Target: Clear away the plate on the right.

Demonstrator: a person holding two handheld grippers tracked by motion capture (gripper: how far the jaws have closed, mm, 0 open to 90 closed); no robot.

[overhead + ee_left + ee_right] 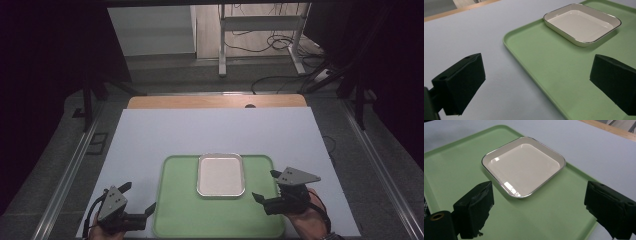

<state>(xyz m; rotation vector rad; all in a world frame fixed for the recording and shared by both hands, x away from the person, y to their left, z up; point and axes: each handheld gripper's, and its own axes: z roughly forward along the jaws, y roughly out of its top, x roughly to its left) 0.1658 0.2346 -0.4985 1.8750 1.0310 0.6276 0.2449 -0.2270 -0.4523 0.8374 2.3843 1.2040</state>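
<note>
White table: one green tray, one dish, two open tools.

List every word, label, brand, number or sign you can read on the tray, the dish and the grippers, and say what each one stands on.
None: no text can be read.
The green tray, the white dish on it, the left gripper and the right gripper all look plain, with no lettering or marks in the high view or either gripper view.
</note>
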